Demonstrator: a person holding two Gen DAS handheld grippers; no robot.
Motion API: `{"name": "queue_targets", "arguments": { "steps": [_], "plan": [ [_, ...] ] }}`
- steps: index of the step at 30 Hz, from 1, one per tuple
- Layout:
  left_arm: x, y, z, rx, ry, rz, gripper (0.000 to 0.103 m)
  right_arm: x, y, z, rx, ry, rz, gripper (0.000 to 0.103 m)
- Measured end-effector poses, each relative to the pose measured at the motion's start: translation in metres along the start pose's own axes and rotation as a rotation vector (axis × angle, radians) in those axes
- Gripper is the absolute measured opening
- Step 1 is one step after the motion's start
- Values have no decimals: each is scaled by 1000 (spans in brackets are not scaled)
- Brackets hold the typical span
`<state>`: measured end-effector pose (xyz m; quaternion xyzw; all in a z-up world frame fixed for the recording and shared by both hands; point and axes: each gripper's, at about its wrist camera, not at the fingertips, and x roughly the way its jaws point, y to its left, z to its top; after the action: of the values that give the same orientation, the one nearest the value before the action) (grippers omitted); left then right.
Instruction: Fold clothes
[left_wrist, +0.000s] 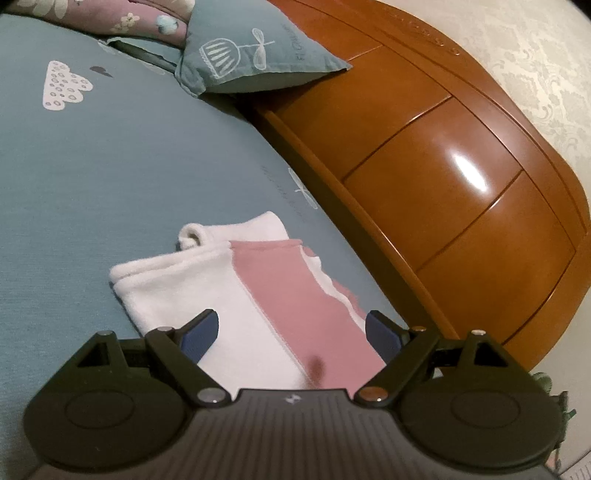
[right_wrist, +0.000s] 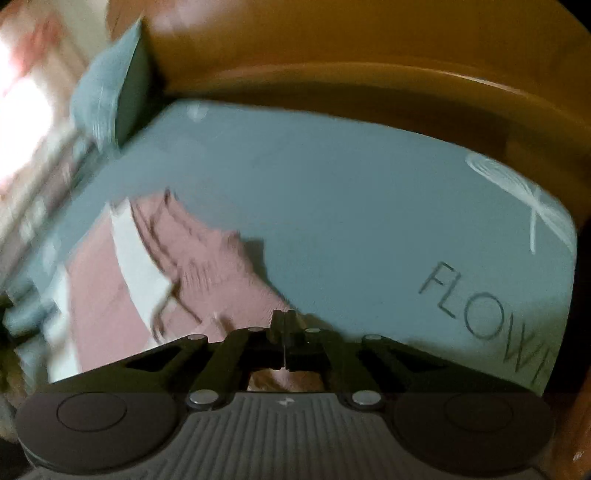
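Observation:
A pink and white garment (left_wrist: 225, 291) lies folded on the blue-green bed sheet (left_wrist: 110, 166), close to the wooden headboard. My left gripper (left_wrist: 291, 330) hangs just above its near end, open, with the blue pads (left_wrist: 201, 332) wide apart and nothing between them. The right wrist view is motion-blurred. There my right gripper (right_wrist: 284, 325) is shut, and pink cloth of the garment (right_wrist: 207, 280) reaches its fingertips and shows behind them. That cloth looks raised and throws a shadow on the sheet (right_wrist: 351, 203).
A glossy wooden headboard (left_wrist: 443, 184) runs along the bed's right side, seen also as the headboard (right_wrist: 332, 48) in the right view. A blue-green pillow (left_wrist: 251, 55) leans on it, with a pink floral quilt (left_wrist: 122, 14) behind. Bare sheet stretches to the left.

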<state>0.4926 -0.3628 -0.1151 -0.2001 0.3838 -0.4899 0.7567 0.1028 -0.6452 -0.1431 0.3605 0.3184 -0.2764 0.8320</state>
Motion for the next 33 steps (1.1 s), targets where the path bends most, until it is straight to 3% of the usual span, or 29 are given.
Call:
{"name": "queue_targets", "arguments": {
  "steps": [1,2,7,10,15,17,19,22,27,29,33],
  "plan": [
    [0,1,0,-6,0,-1,87,-6,1,-1,-19,-16,-19,36],
    [0,2,0,-14,0,-4,87,-10,1,-3,-34,-23,-22,45],
    [1,1,1,-17,0,-6,87,-14,-8,-14,-19,3,58,45],
    [2,0,0,-6,3,-1,87,-7,-3,-20,-83,31,-15,11],
    [2,-2,0,-2,7,10,87,-21,2,-24,-92,35,-123,11],
    [0,-7,1,6,8,5,87,-26,13,-19,-108,-6,-149,14],
    [-3,-13,1,17,6,-7,87,-28,29,-10,-141,-63,-118,16],
    [-5,-22,1,45,10,-27,87,-16,47,3,-160,-69,-27,16],
    [-4,-26,-1,72,22,-31,92,18,43,10,-138,-17,-25,15],
    [-3,-25,-1,72,25,-26,92,31,41,13,-129,3,-24,2],
    [-3,-24,-1,64,22,-20,92,27,36,13,-93,-5,-27,3]
  ]
}}
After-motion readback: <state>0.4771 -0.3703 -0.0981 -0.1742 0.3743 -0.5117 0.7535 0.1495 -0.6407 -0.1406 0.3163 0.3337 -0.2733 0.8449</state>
